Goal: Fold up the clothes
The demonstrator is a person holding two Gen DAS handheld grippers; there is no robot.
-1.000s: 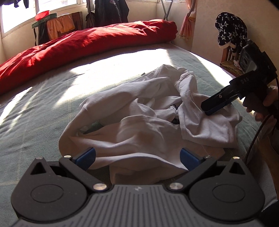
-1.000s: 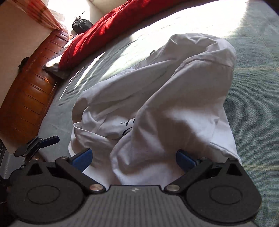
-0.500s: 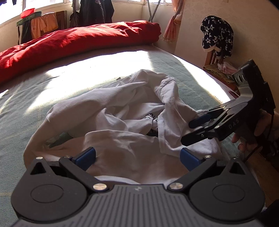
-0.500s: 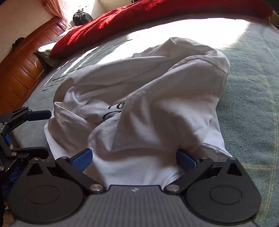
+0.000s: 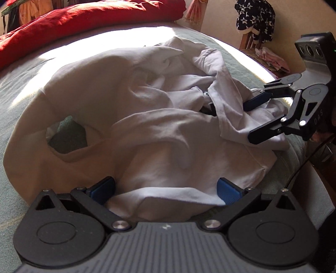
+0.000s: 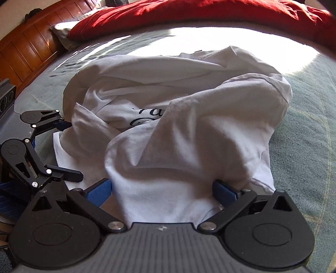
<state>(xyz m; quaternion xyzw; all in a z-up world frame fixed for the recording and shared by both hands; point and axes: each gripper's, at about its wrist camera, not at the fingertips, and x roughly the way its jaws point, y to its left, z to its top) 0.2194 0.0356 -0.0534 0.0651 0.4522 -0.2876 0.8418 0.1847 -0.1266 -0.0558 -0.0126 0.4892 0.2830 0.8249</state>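
I could not read the black script printed on the crumpled white cotton T-shirt point(image 6: 189, 130): folds covered all but a few letters in the right wrist view. The shirt lay bunched in a heap on the pale green bedspread point(image 6: 310, 130), near its near edge, partly in hard sunlight. That glare washed out the bedspread's far part, so I saw no detail there.

Left gripper point(image 5: 166, 189): its blue-padded fingers stood wide apart, with the shirt's near hem lying between them. I could not tell whether the pads touched cloth. In the right wrist view the same left gripper point(image 6: 71, 151) came in from the left edge, body cut off by the frame, one finger on the shirt's left fold, the other low near the hem.

Right gripper point(image 6: 161, 191): fingers also spread wide, a raised fold of shirt filling the gap and hiding the hem beneath. From the left wrist view the right gripper point(image 5: 250, 119) straddled the shirt's right edge, unclosed; the hand behind it was mostly out of frame.

Around: a long red quilt point(image 5: 88, 19) lay along the bed's far side, a brown wooden headboard point(image 6: 27, 48) at far left, a navy star-patterned garment point(image 5: 255, 19) hung at far right. An opening in the shirt showed green bedspread through it on the left.
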